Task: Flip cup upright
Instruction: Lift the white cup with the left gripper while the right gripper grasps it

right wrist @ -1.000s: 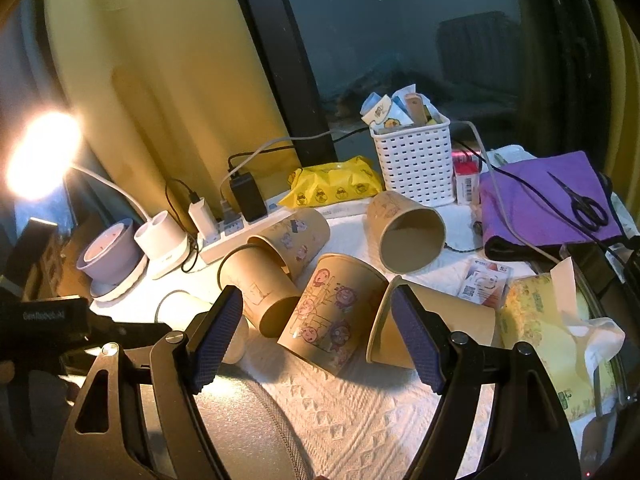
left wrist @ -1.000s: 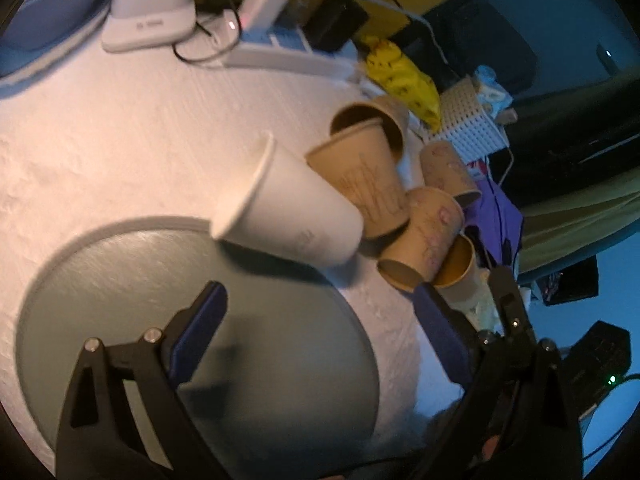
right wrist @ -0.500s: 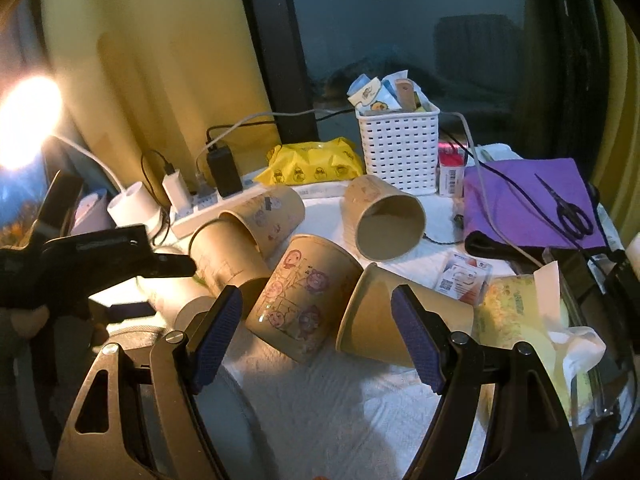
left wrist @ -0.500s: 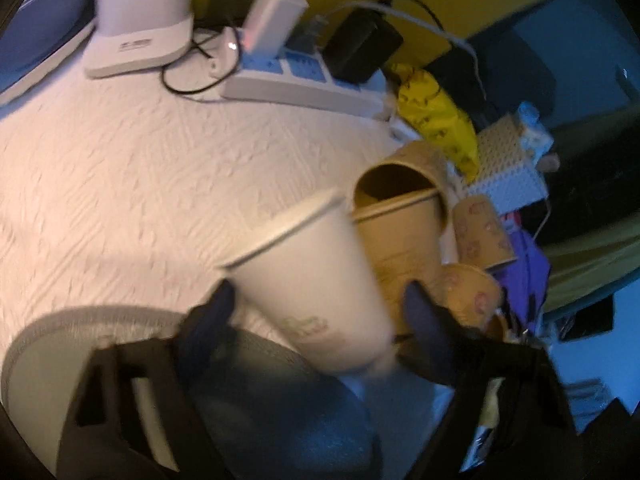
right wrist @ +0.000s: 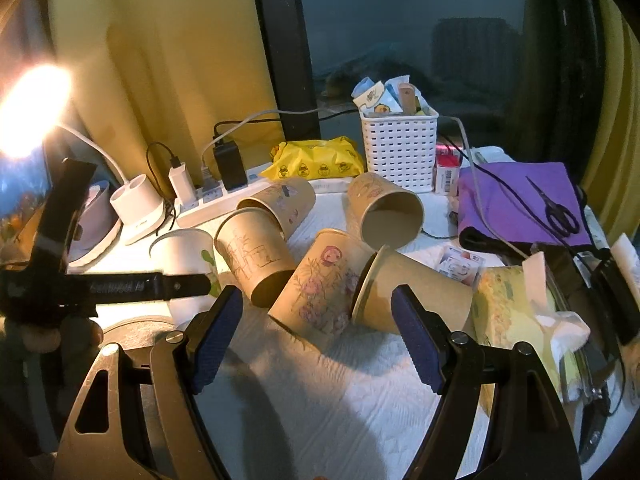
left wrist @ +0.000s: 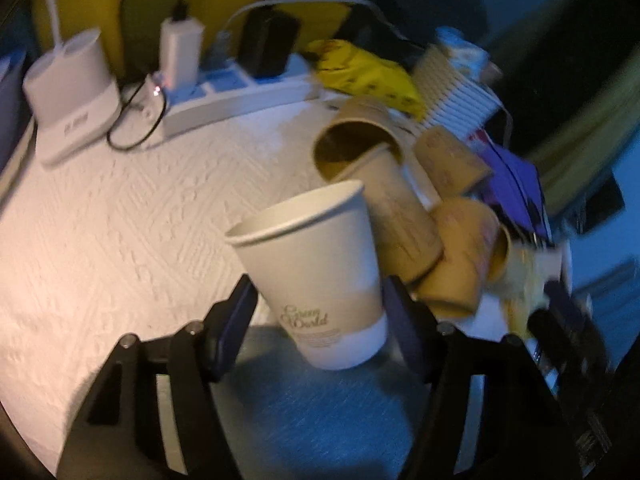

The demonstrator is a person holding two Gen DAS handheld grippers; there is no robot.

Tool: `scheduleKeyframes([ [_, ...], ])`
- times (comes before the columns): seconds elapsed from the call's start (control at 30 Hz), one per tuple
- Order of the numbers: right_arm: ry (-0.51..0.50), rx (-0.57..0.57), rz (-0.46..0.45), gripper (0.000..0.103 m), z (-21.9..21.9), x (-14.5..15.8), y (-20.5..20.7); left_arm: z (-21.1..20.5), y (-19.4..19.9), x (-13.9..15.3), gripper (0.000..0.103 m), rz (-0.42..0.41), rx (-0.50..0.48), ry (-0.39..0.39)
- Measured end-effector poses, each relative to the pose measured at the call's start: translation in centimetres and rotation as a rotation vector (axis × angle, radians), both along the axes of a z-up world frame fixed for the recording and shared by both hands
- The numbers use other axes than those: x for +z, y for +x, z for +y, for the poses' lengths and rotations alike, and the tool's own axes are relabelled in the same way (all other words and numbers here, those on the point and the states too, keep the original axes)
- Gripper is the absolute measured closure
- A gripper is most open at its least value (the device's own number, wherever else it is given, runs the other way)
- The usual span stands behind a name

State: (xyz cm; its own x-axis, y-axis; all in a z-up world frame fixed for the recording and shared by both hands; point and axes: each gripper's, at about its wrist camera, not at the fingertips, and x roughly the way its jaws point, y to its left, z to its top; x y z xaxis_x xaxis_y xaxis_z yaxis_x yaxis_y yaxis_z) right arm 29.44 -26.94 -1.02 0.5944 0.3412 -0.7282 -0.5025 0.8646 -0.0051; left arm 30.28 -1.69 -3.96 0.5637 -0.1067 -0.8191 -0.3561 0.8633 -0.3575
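Note:
A white paper cup (left wrist: 316,272) with gold lettering stands nearly upright, mouth up, tilted slightly left, its base on the edge of a grey round plate (left wrist: 320,408). My left gripper (left wrist: 316,320) is shut on the cup's lower half, one blue pad on each side. The cup also shows in the right wrist view (right wrist: 186,256), behind the left gripper's black finger (right wrist: 132,286). My right gripper (right wrist: 316,340) is open and empty, above the white cloth in front of several brown cups (right wrist: 324,288) lying on their sides.
A white power strip (left wrist: 224,100) with chargers and a white lamp base (left wrist: 72,96) stand at the back. A yellow packet (right wrist: 316,158), a white basket (right wrist: 398,142), a purple cloth with scissors (right wrist: 528,204) and a tissue pack (right wrist: 516,300) lie to the right.
The left gripper has closed on the white cup, which lay on its side, and turned it mouth up onto the plate's edge. The right gripper has stayed open with little movement.

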Motion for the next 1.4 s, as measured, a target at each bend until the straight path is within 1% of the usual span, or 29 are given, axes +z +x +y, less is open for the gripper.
scheduleKeyframes([
  [0.03,-0.002,-0.003,-0.003,0.023,0.0,0.2,-0.4,-0.2,-0.5,0.2,0.038,-0.01,-0.029,0.023],
  [0.1,-0.008,-0.012,-0.006,0.023,0.1,0.6,-1.3,-0.4,-1.6,0.4,0.038,-0.032,-0.073,0.045],
  [0.2,0.015,-0.003,0.001,0.023,0.3,1.2,-3.0,-0.8,-3.7,0.8,0.039,-0.079,-0.147,0.098],
  [0.27,0.035,0.014,0.011,0.023,0.6,1.6,-4.4,-1.0,-5.4,1.2,0.038,-0.124,-0.199,0.126],
  [0.4,0.086,0.071,0.047,0.023,1.3,2.1,-7.5,-2.3,-9.5,2.3,0.038,-0.229,-0.307,0.232],
  [0.47,0.115,0.104,0.07,0.023,1.7,2.3,-9.0,-2.8,-11.6,2.6,0.038,-0.271,-0.351,0.264],
  [0.5,0.125,0.117,0.076,0.023,2.0,2.4,-10.0,-2.9,-11.9,2.6,0.038,-0.28,-0.362,0.272],
  [0.7,0.158,0.158,0.093,0.023,3.5,2.5,-14.5,-4.3,-16.9,2.7,0.038,-0.38,-0.465,0.31],
  [0.83,0.154,0.186,0.1,0.023,4.5,2.0,-17.5,-5.6,-20.2,2.3,0.038,-0.452,-0.529,0.337],
  [0.93,0.142,0.207,0.11,0.023,5.1,1.5,-19.5,-6.2,-21.6,2.0,0.038,-0.488,-0.559,0.341],
  [1.03,0.119,0.225,0.107,0.023,5.7,1.1,-21.0,-6.8,-22.8,2.3,0.038,-0.515,-0.6,0.348],
  [1.1,0.116,0.227,0.103,0.023,5.9,1.1,-21.6,-7.1,-23.9,2.6,0.038,-0.542,-0.61,0.366],
  [1.17,0.117,0.23,0.1,0.023,5.9,1.1,-22.0,-7.4,-24.9,2.7,0.038,-0.562,-0.624,0.368],
  [1.23,0.116,0.24,0.101,0.023,6.0,1.2,-22.5,-8.0,-25.9,3.0,0.038,-0.593,-0.647,0.399],
  [1.4,0.088,0.234,0.097,0.023,6.0,1.0,-23.4,-9.1,-27.4,3.0,0.038,-0.615,-0.679,0.401],
])
